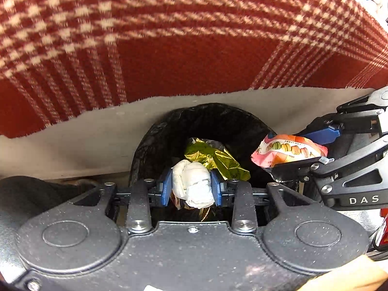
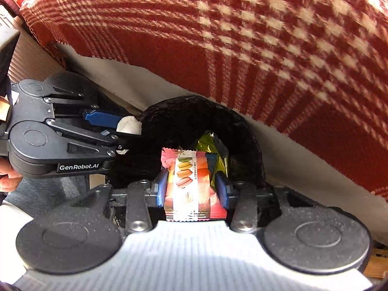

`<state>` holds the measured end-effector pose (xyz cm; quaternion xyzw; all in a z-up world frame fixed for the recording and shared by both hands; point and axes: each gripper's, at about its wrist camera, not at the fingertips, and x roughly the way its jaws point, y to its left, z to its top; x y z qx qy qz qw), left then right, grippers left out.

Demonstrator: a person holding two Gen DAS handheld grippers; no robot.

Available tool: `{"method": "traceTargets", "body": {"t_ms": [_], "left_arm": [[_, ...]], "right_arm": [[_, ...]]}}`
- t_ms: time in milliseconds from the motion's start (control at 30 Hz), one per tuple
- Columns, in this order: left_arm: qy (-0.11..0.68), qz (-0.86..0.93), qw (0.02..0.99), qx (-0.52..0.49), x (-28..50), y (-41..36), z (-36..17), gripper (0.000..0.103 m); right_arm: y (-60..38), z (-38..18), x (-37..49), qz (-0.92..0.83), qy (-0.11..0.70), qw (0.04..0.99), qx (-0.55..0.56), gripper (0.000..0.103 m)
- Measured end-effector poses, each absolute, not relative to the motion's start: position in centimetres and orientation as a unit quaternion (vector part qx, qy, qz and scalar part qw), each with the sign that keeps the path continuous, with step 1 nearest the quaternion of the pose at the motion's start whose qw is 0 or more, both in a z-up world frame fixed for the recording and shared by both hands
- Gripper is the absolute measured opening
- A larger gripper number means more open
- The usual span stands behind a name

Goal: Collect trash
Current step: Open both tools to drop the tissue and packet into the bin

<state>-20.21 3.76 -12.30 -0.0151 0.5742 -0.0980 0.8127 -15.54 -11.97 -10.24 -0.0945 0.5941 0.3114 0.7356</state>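
Observation:
My left gripper (image 1: 192,183) is shut on a crumpled white tissue (image 1: 192,183), held right over the mouth of a bin lined with a black bag (image 1: 155,143). A gold-green foil wrapper (image 1: 218,157) lies inside the bin. My right gripper (image 2: 192,186) is shut on a pink macaron snack packet (image 2: 191,181), also above the bin (image 2: 245,131). In the left wrist view the right gripper (image 1: 300,149) comes in from the right with the packet (image 1: 288,150). In the right wrist view the left gripper (image 2: 126,131) shows at the left with the tissue (image 2: 128,125).
A red and white checked blanket (image 1: 169,36) hangs over a pale ledge (image 1: 84,135) just behind the bin. A dark cloth (image 1: 36,194) lies at the left. A person's hand (image 2: 9,179) holds the left gripper. Wooden slats (image 2: 26,55) stand at the far left.

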Motion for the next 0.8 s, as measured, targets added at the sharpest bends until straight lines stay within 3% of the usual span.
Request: {"method": "traceTargets", "body": {"t_ms": [300, 467, 600, 800], "left_arm": [[0.580, -0.096, 0.809, -0.030, -19.8, 4.1, -14.1, 0.032], [0.581, -0.098, 0.807, -0.032, -19.7, 4.3, -14.6, 0.033], [0.578, -0.102, 0.810, -0.028, -19.7, 4.1, -14.5, 0.049], [0.572, -0.097, 0.814, -0.016, -19.7, 3.8, -13.7, 0.066]], "right_arm": [[-11.7, -10.7, -15.1, 0.303, 0.601, 0.733, -0.092, 0.048], [-11.6, -10.3, -15.0, 0.302, 0.600, 0.735, -0.094, 0.056], [-11.8, -10.2, -14.9, 0.299, 0.602, 0.735, -0.091, 0.061], [-12.0, -10.1, -14.7, 0.298, 0.600, 0.737, -0.089, 0.066]]}}
